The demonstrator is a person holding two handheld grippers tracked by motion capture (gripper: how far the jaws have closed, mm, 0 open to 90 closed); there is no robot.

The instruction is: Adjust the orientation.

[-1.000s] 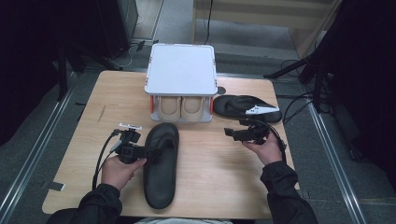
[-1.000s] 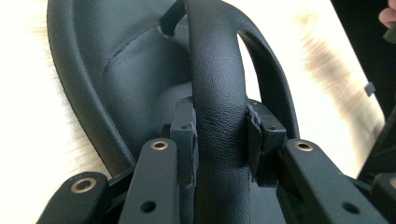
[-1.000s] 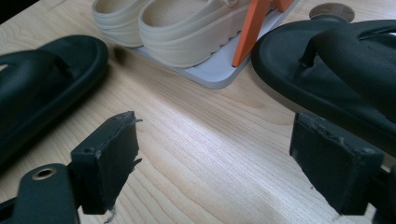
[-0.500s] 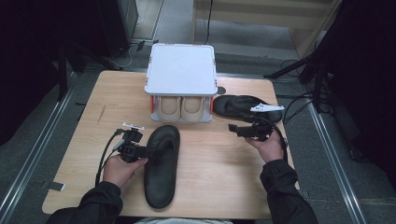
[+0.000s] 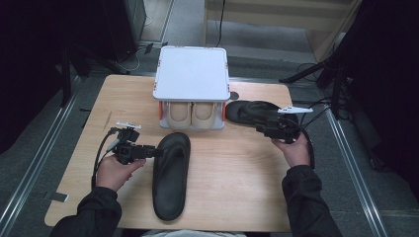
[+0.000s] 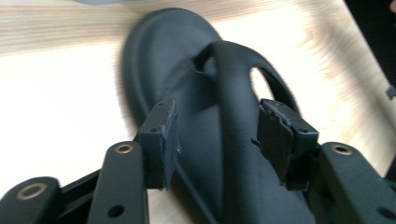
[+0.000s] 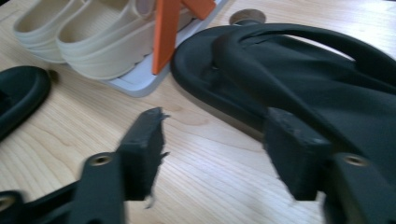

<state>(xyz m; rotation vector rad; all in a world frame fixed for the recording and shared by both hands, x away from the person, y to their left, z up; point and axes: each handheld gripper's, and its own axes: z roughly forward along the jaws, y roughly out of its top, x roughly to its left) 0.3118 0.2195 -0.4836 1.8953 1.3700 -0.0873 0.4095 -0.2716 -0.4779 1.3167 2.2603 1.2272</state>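
Observation:
A black flip-flop (image 5: 170,173) lies lengthwise on the wooden table (image 5: 237,173), in front of the person. My left gripper (image 5: 153,152) points at its left side. In the left gripper view the jaws straddle the flip-flop's strap (image 6: 233,93); they have just been opening, and the pads (image 6: 164,135) stand clear of it. A second black flip-flop (image 5: 249,111) lies right of the rack. My right gripper (image 5: 262,129) is at its near edge. Its jaws have just been closing, with one fingertip (image 7: 292,140) over the sole (image 7: 327,93), and nothing is pinched.
A white shoe rack (image 5: 191,74) with orange posts stands at the back middle of the table, with a beige pair of sandals (image 5: 190,114) under its top shelf. Cables trail from both grippers. Dark stands and floor rails surround the table.
The right gripper has moved right and farther back, up to the second flip-flop, and its jaws have narrowed. The left gripper's jaws have widened around the strap, and that hand has shifted slightly.

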